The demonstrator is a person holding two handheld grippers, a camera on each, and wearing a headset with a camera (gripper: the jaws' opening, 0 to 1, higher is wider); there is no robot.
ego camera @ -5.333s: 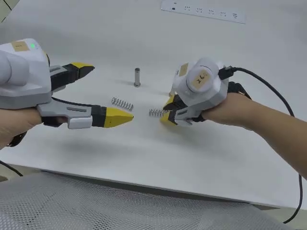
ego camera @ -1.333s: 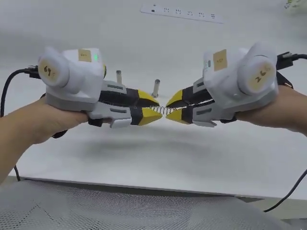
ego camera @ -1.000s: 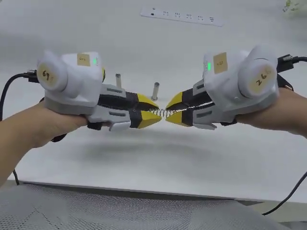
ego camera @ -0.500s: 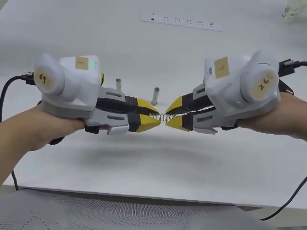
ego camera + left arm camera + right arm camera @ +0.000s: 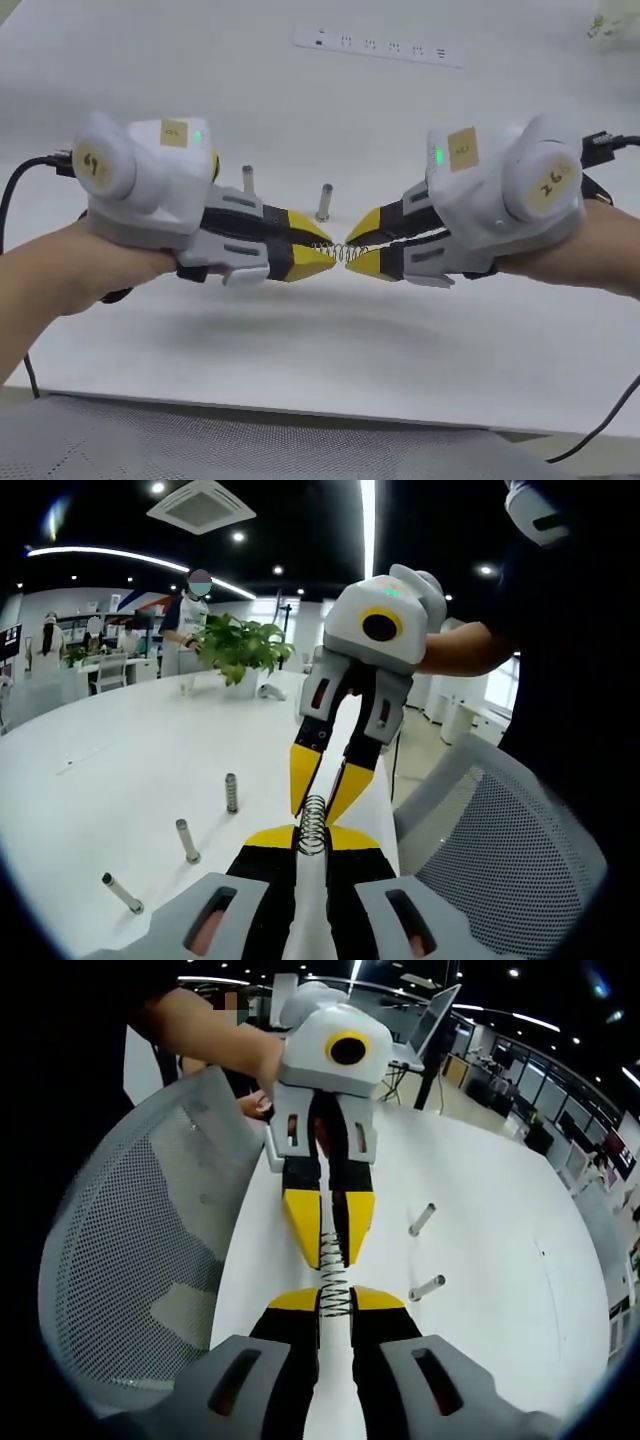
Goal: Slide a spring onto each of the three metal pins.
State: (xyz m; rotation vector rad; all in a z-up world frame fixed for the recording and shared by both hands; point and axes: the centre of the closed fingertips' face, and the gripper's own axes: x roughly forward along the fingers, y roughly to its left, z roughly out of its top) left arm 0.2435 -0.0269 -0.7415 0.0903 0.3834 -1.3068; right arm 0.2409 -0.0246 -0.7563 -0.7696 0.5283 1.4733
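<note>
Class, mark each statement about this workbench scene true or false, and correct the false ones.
1. The spring is held above the table, between the tips of the left gripper and the right gripper. True.
2. Three metal pins stand on the table. True.
3. One pin already wears a spring. False: all three pins are bare.
4. The power strip lies at the table's near edge. False: the power strip lies at the far side, beyond the pins.
</note>
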